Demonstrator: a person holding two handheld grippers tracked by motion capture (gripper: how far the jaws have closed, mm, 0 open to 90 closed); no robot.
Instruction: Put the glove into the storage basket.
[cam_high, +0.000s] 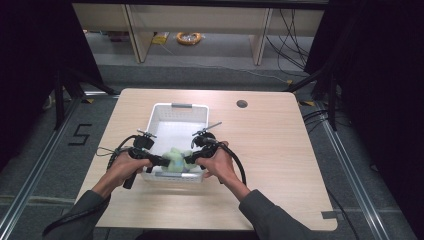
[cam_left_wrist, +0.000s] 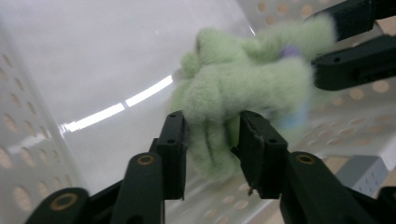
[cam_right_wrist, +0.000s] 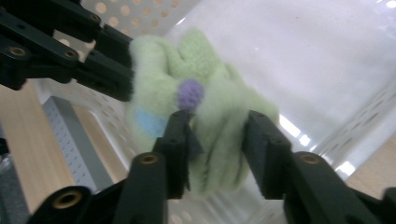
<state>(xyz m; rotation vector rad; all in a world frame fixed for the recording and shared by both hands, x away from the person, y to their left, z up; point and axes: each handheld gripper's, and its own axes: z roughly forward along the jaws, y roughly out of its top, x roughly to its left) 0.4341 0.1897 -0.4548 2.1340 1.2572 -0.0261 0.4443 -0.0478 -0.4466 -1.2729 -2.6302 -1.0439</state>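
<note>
On the pale wooden table (cam_high: 270, 150), both grippers are letting a green plush toy (cam_high: 175, 160) into the white perforated basket's (cam_high: 167, 112) near end, left gripper (cam_left_wrist: 210, 140) and right gripper (cam_right_wrist: 217, 140) jaws slackened around it; withdrawing probably follows.

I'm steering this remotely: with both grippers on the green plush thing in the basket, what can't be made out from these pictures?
- Green plush toy: its shape is blurred in both gripper views, tiny in the high view.
- Left gripper, right gripper: whether the pads press the plush is unclear.
- White basket: hands and grippers hide its near floor in the high view.
</note>
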